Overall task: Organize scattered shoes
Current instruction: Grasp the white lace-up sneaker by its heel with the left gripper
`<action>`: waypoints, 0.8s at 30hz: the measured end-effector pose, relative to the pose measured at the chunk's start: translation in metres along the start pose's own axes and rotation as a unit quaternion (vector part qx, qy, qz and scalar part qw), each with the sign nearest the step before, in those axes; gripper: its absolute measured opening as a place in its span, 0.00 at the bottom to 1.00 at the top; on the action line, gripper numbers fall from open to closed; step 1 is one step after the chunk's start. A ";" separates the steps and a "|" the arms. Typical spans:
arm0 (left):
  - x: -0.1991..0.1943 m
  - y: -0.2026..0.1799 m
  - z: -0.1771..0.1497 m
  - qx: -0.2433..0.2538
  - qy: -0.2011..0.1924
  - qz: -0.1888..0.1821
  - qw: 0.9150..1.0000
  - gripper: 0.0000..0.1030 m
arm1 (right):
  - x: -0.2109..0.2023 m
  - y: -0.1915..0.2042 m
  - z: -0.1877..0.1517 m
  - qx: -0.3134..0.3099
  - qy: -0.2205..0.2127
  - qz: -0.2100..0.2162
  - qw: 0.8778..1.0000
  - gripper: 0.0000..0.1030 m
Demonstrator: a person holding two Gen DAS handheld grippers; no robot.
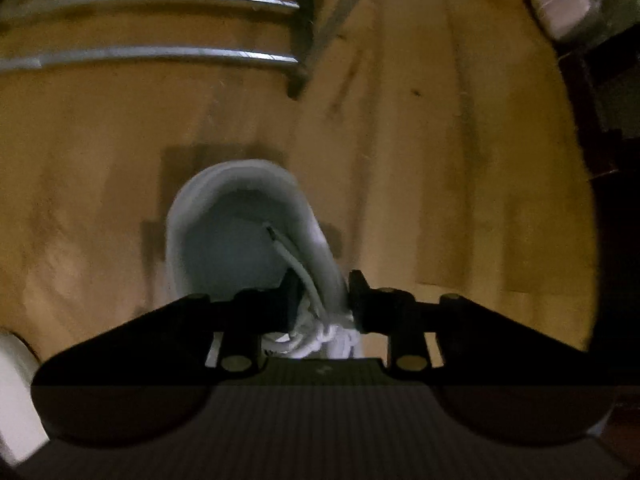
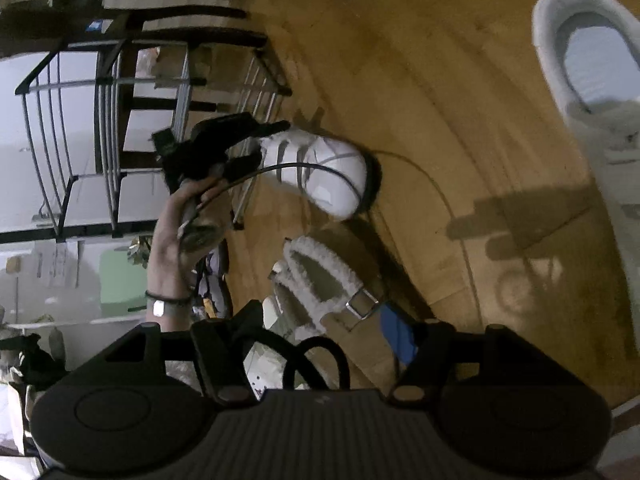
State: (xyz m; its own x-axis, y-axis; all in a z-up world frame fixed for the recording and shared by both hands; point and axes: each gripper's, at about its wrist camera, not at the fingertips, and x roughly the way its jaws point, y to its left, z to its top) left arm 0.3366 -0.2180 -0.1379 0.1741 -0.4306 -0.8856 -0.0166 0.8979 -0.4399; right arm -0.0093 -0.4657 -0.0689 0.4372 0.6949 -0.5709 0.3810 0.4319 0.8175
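So that it can go to the rack [image 2: 120, 128], the left gripper [image 1: 320, 300] pinches a white shoe's [image 1: 240, 220] side; the right gripper [image 2: 332, 344] hangs open, empty.

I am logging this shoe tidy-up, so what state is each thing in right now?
Left claw: shut on the collar of the white sneaker.
White sneaker: gripped at its side wall, laces loose, near the rack.
Right claw: open, nothing between its fingers.
Second white sneaker: lying on the floor, ungripped.
Fleece-lined sandal: on the floor, strap buckled.
Metal shoe rack: the bars in view bare.
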 end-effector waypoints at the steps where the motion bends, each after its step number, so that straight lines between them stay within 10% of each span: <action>1: -0.001 -0.004 -0.003 -0.002 0.005 -0.011 1.000 0.12 | -0.002 -0.003 0.000 0.003 -0.002 -0.001 1.000 0.68; 10: 0.009 -0.038 -0.014 0.025 0.016 0.003 1.000 0.18 | 0.001 -0.013 -0.002 0.006 -0.007 -0.008 1.000 0.69; 14: 0.019 -0.047 -0.006 0.055 0.020 0.033 0.998 0.67 | 0.005 -0.017 -0.008 0.002 -0.001 -0.007 1.000 0.72; 16: 0.031 -0.054 -0.002 0.088 0.017 0.063 0.994 0.70 | 0.006 -0.018 -0.010 0.000 -0.002 -0.013 1.000 0.72; 19: 0.048 -0.055 0.002 0.089 0.009 0.061 0.994 0.66 | 0.014 -0.015 -0.011 -0.021 0.001 -0.037 0.999 0.72; 22: 0.052 -0.070 -0.001 0.124 0.012 0.077 0.989 0.14 | 0.020 -0.011 -0.011 -0.042 0.004 -0.064 0.997 0.72; 24: 0.046 -0.081 -0.004 0.131 0.024 0.072 0.988 0.14 | 0.022 -0.012 -0.009 -0.045 0.002 -0.072 0.996 0.72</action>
State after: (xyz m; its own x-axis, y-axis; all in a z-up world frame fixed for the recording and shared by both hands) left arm 0.3418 -0.3106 -0.1438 0.1415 -0.2956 -0.9448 0.2197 0.9400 -0.2611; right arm -0.0116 -0.4504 -0.0903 0.3795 0.6239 -0.6832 0.3650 0.5776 0.7302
